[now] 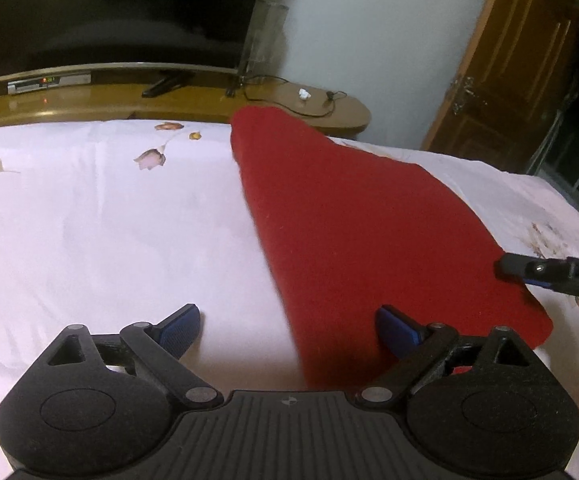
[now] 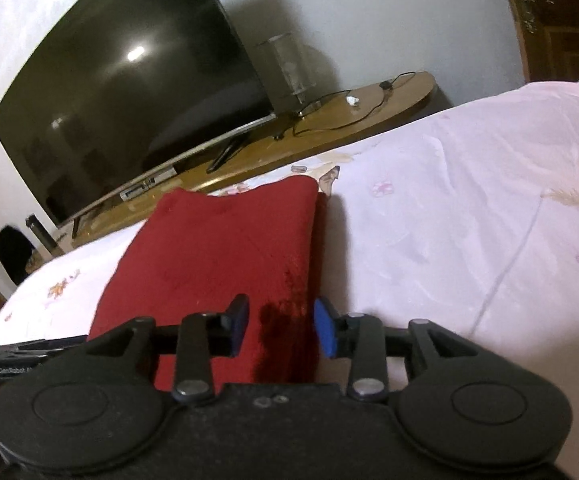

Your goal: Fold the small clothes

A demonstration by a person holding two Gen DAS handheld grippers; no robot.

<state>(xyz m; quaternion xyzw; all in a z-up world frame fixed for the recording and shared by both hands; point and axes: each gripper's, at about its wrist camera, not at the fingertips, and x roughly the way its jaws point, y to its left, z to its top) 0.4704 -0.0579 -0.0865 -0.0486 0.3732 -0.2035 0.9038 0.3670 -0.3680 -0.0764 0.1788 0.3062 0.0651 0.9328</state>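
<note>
A red cloth (image 1: 353, 224) lies flat on the white floral bedsheet (image 1: 89, 220), folded into a long strip. My left gripper (image 1: 289, 328) is open above its near left edge, one finger over the sheet and one over the cloth. My right gripper (image 2: 281, 328) is open, its jaws straddling the near right edge of the red cloth (image 2: 217, 248). The right gripper also shows in the left wrist view (image 1: 549, 276) at the cloth's right edge. The left gripper's body shows at the left edge of the right wrist view (image 2: 13, 356). Neither holds anything.
A wooden TV stand (image 1: 209, 100) with a large dark TV (image 1: 109, 12), a set-top box (image 1: 49, 82) and cables runs along the bed's far side. A wooden door (image 1: 521, 60) stands at the right. The bedsheet (image 2: 469, 220) spreads wide right of the cloth.
</note>
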